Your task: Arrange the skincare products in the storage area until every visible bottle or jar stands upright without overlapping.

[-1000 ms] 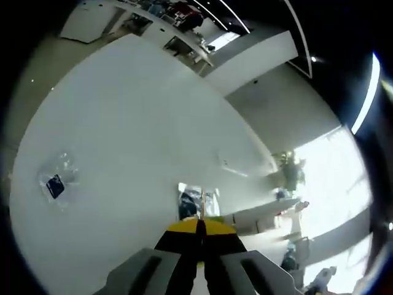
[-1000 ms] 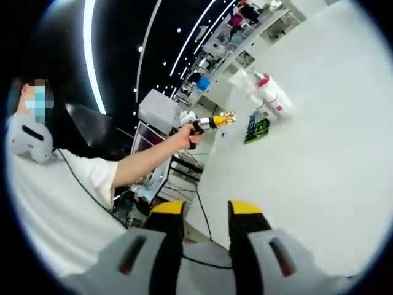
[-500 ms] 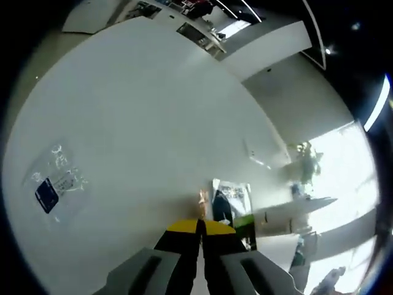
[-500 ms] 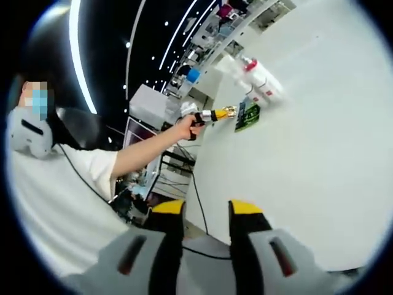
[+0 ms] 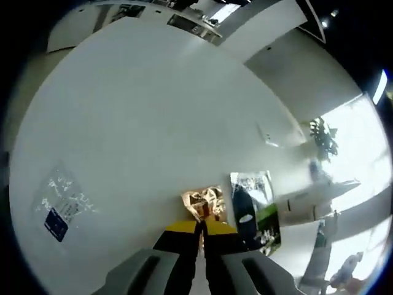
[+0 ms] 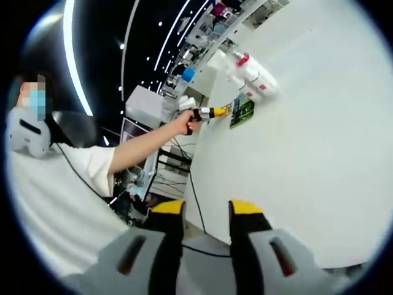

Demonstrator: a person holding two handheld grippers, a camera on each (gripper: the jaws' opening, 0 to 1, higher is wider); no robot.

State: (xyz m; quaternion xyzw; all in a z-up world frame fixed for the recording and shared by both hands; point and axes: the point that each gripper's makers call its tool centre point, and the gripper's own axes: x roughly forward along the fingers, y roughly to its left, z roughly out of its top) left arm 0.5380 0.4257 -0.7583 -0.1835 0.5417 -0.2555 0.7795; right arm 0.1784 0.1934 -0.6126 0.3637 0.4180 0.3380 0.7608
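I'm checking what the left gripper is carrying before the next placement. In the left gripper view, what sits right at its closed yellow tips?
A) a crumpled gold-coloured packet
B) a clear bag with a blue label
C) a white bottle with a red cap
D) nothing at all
A: the left gripper has its jaws together at a crumpled gold-coloured packet, while the clear bag lies apart on the white table.

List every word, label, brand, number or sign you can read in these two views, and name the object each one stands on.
None can be read.
Clear packet with a blue label on the white table: white print, too blurred.
Dark and green packet: white marks, too small.
White bottles with red parts: red patches, illegible.
Gold item ahead of the left gripper: no lettering visible.
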